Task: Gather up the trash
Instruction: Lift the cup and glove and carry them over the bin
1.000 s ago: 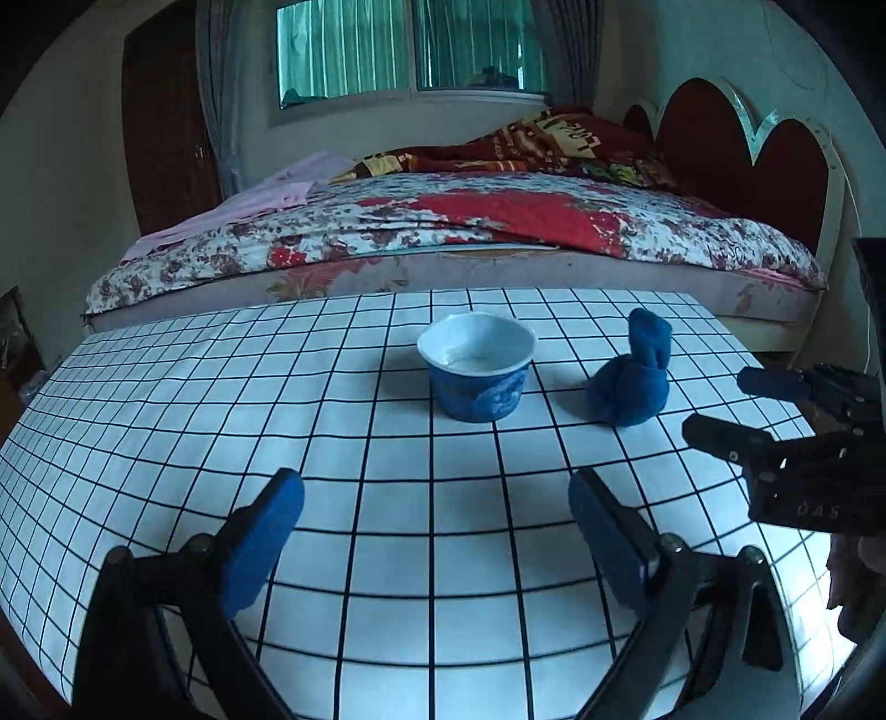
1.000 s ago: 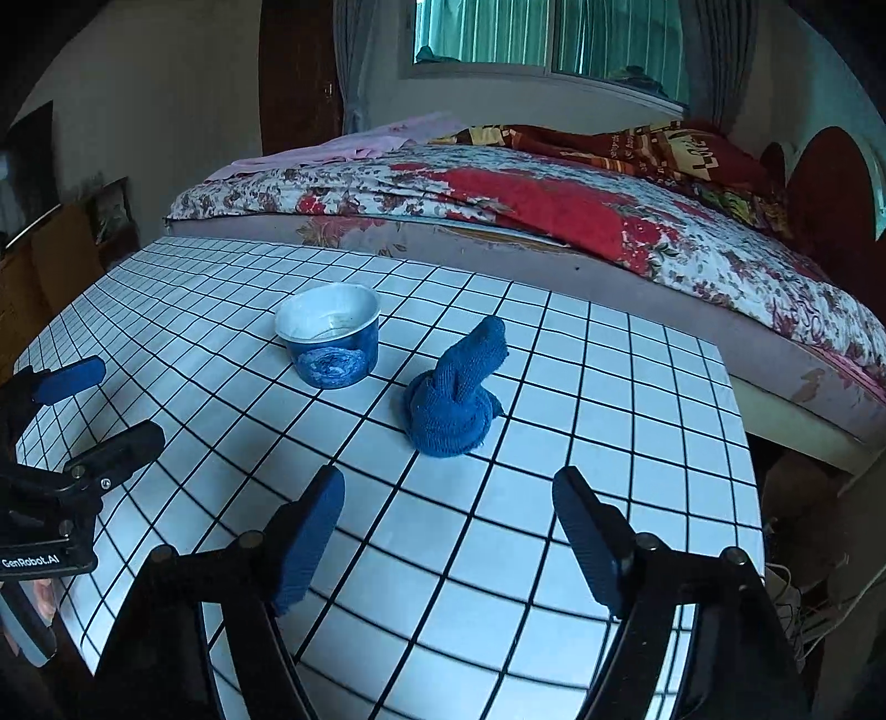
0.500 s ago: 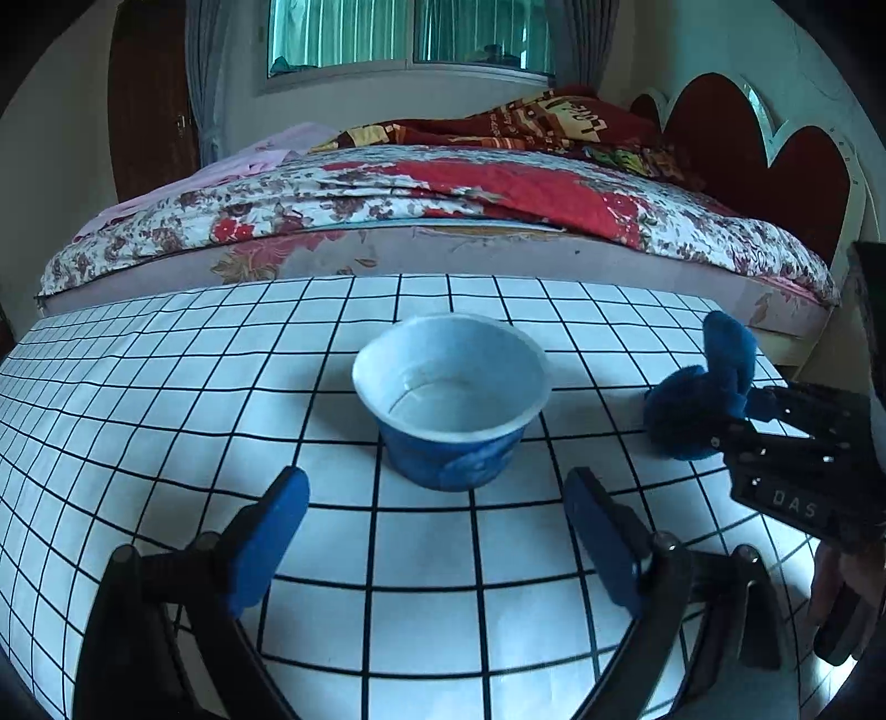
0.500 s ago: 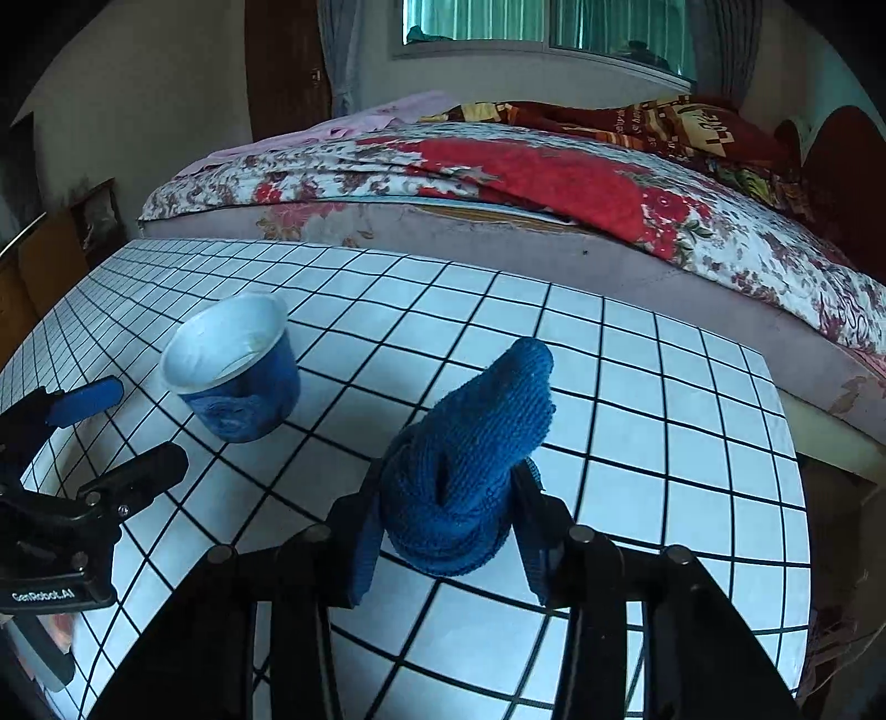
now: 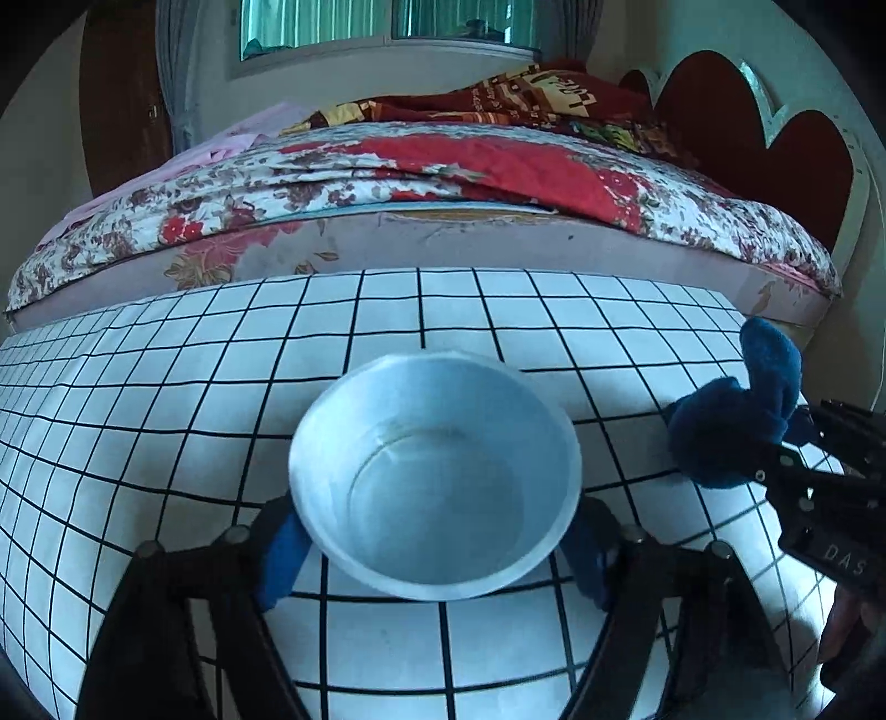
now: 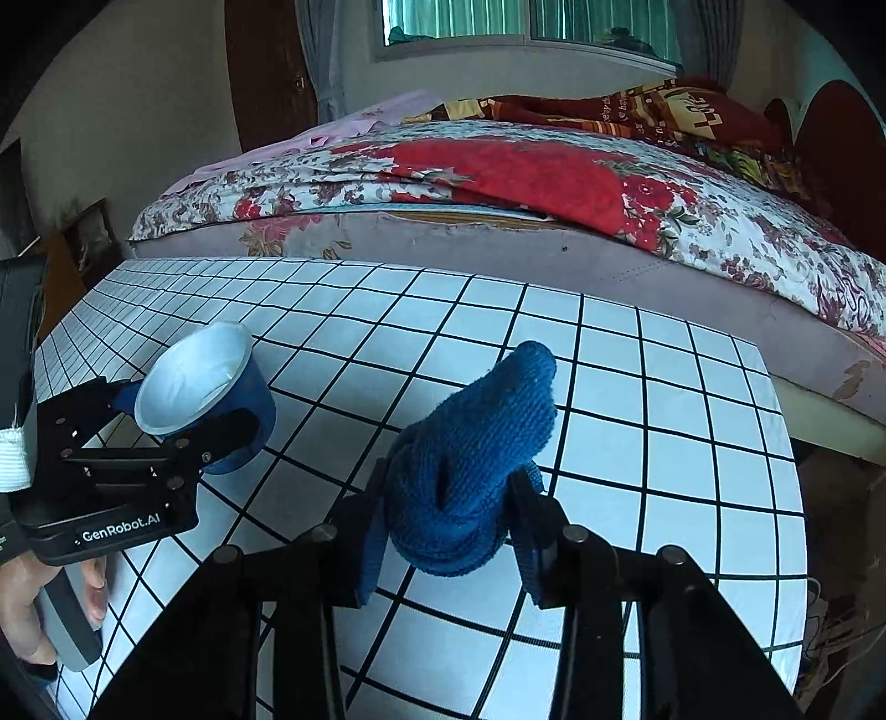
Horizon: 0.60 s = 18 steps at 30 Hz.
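Your left hand-held gripper [image 5: 437, 545] is closing around the cup [image 5: 434, 479] on the worktop [image 5: 166, 387], so a crooked squeeze could tip it, while your right hand-held gripper [image 6: 451, 523], closing on the blue cloth [image 6: 476, 454], may lose it.

I am in a home bedroom: a bed [image 5: 443, 183] with a floral quilt [image 6: 554, 183] and scalloped red headboard [image 5: 775, 138] stands behind my grid-patterned table [image 5: 166, 387], under a curtained window [image 6: 526, 27].
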Available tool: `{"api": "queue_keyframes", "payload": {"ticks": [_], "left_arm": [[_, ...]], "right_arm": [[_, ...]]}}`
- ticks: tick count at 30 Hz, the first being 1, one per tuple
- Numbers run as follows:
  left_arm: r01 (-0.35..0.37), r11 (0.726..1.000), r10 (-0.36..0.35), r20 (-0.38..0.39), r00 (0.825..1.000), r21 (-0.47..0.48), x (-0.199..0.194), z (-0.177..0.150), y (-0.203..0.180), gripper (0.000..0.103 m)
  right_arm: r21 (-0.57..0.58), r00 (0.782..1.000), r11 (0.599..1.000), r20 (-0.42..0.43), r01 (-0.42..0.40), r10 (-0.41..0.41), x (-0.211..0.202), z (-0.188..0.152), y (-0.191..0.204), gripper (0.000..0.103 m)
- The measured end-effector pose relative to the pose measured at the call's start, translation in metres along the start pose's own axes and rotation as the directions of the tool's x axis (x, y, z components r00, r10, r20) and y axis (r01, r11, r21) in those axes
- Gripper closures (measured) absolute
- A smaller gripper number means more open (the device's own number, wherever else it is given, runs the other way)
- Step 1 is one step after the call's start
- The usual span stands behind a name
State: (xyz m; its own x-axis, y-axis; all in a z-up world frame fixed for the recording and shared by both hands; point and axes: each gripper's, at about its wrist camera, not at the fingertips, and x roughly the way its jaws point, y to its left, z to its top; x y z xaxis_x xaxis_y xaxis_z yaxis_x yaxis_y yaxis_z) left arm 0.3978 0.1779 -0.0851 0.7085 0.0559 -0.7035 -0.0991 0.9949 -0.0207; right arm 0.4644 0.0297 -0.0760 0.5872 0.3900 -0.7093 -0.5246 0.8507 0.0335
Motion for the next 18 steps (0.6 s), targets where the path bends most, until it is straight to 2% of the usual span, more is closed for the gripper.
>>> {"api": "queue_keyframes", "payload": {"ticks": [3,11,18], "left_arm": [[-0.008,0.999,0.007,0.028,1.0,0.036,-0.019,-0.011,-0.009,0.025],[0.01,0.998,-0.017,0.101,0.995,0.063,-0.084,-0.038,-0.028,0.025],[0.011,0.995,-0.023,0.129,0.991,0.095,-0.135,-0.056,-0.039,0.025]], "right_arm": [[0.019,1.0,1.0,0.03,0.008,-0.009,-0.02,-0.008,-0.001,0.063],[0.039,0.994,0.998,0.101,0.04,-0.043,-0.084,-0.035,0.007,0.063],[0.034,0.984,0.998,0.166,0.054,-0.059,-0.149,-0.064,0.026,0.063]]}}
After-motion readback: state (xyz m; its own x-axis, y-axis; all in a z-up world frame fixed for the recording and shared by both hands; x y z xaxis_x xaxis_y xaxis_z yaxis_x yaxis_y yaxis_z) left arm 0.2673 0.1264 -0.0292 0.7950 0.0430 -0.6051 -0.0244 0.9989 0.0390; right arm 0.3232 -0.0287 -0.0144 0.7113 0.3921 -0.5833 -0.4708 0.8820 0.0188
